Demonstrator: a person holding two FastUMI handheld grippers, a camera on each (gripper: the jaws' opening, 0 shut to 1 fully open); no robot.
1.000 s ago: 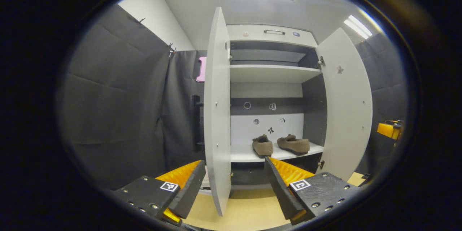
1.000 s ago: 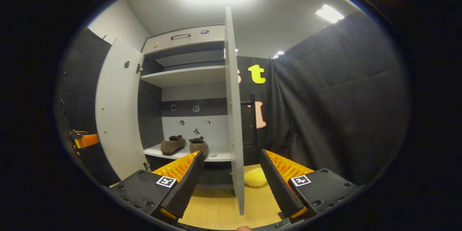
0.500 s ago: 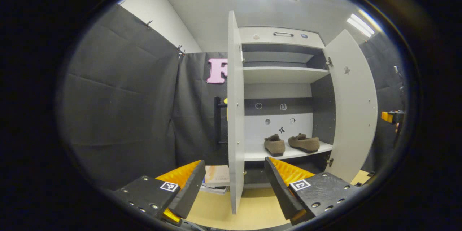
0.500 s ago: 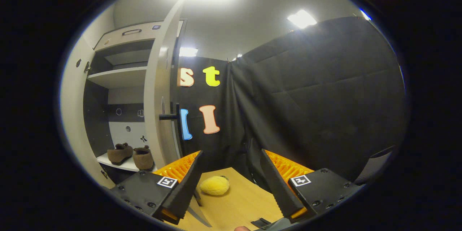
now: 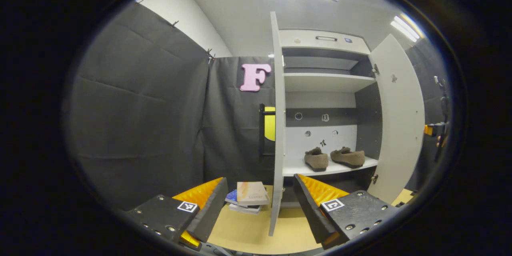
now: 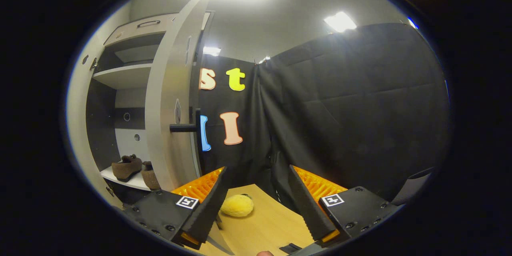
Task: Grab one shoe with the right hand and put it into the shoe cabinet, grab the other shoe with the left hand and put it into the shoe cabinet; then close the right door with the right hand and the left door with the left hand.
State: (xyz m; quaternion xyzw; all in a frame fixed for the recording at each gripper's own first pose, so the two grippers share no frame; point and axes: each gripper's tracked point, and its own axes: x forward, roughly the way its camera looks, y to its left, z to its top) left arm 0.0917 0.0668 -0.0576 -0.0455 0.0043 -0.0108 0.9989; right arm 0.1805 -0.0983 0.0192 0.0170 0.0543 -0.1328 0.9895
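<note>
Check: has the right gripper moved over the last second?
Yes. The right gripper has swung rightward: the right door slid from view centre to the left.

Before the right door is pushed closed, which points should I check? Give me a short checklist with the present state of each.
1. Both brown suede shoes lie on the white lower shelf, inside the cabinet: ok.
2. Right gripper is open and holds nothing: ok.
3. Right gripper is placed at the grey right door with its black bar handle: not ok, the door stands to its left and it points at the booth wall.
4. Yellow plush toy on the wooden floor is out of the door's swing: cannot tell.
5. Left gripper is open, near the grey left door: ok.
</note>
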